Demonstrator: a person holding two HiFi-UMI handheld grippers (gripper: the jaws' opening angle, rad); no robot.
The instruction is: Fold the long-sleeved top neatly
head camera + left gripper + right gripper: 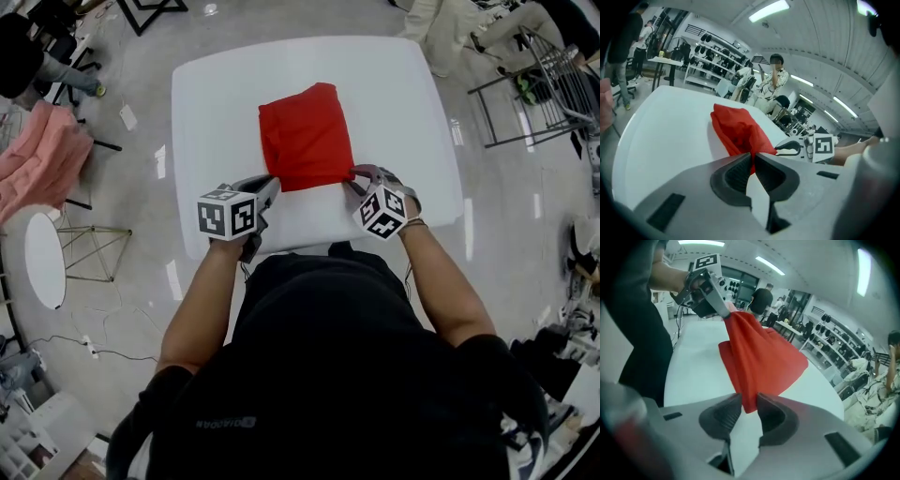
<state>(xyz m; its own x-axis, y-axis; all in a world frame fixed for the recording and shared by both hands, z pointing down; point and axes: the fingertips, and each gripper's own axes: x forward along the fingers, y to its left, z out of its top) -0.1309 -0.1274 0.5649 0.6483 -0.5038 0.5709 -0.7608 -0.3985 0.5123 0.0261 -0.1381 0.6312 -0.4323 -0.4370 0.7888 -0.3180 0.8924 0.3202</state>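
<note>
A red long-sleeved top [305,136], folded to a rough rectangle, lies in the middle of the white table [216,103]. At the top's near left corner, my left gripper [270,183] is shut on the cloth; the left gripper view shows the red top [738,131] pinched between the pads of that gripper [753,161]. My right gripper [354,176] is at the near right corner. In the right gripper view a corner of the red top [764,357] sits between the jaws of my right gripper [749,406], touching both pads. The near edge is lifted off the table towards the left gripper [723,310].
A pink garment [37,155] hangs over a stand left of the table, with a round white stool [44,258] below it. Metal racks [534,84] stand at the right. A person [773,79] stands beyond the table's far side.
</note>
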